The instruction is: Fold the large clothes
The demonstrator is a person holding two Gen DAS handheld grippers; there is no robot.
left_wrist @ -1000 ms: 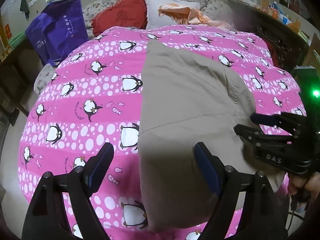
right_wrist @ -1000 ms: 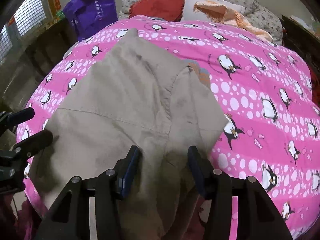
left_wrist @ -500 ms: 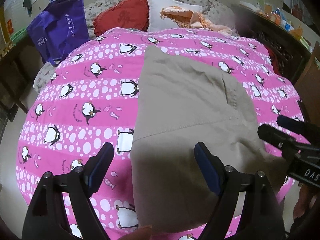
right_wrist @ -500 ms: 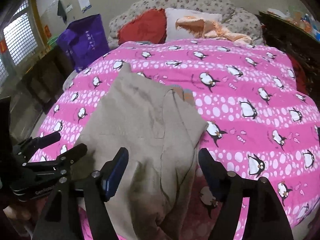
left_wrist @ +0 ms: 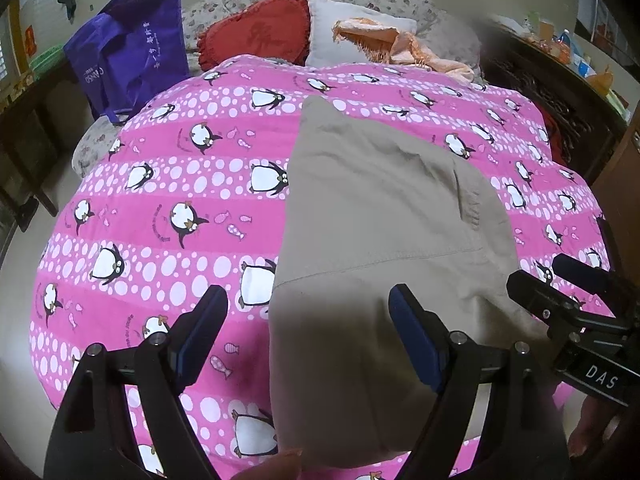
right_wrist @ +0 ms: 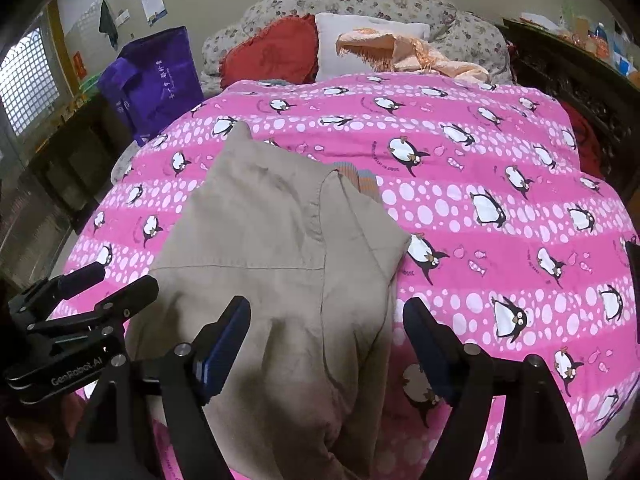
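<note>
1. The beige garment [left_wrist: 384,216] lies on the pink penguin bedspread [left_wrist: 168,208], near the bed's foot edge and running lengthwise toward the pillows.
2. It looks part-folded, in my judgement: its left edge is straight, and in the right wrist view one panel [right_wrist: 360,248] is doubled over the main body, with a striped cuff [right_wrist: 360,178] peeking out at the far end.
3. The near end is lumpy and wrinkled, so smoothing and at least one crosswise fold seem left to do.
4. The left gripper [left_wrist: 308,336] hovers over the garment's near left edge, fingers spread wide, holding nothing.
5. The right gripper [right_wrist: 326,344] hovers over the near right part, fingers likewise apart and empty.
6. Beyond lie a red cushion [left_wrist: 256,32], a white pillow [left_wrist: 340,24] and a purple bag [left_wrist: 132,44].
</note>
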